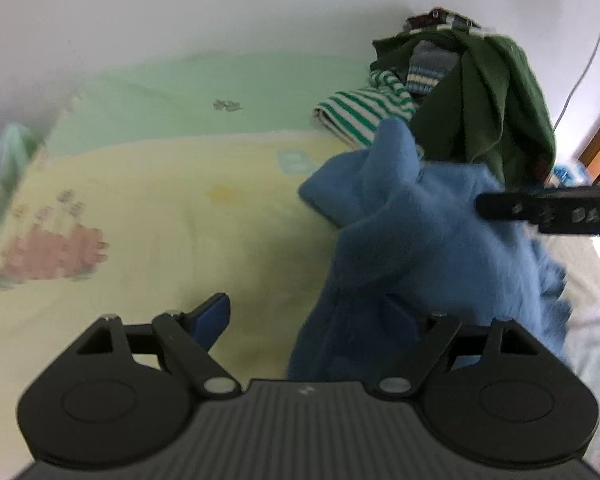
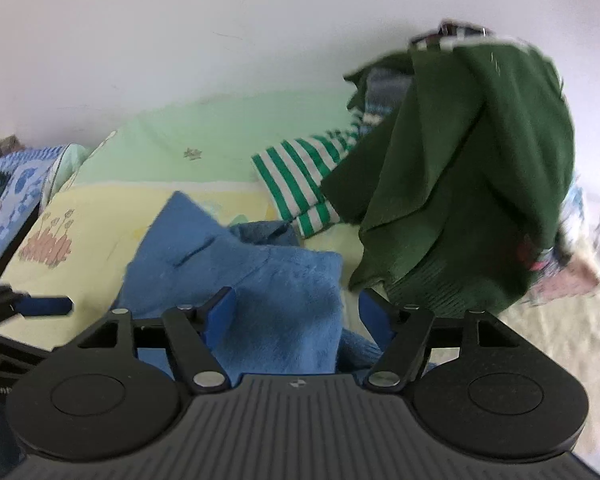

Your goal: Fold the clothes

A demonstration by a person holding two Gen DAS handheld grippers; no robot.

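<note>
I see a fuzzy light blue garment (image 1: 420,240) lying crumpled on the bed, beside a heap of clothes (image 2: 460,184), dark green on top.

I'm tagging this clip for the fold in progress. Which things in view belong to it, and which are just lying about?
In the job: blue fleece; left gripper; right gripper.

Lying about: green sweater; striped top; bedsheet; cable.
</note>
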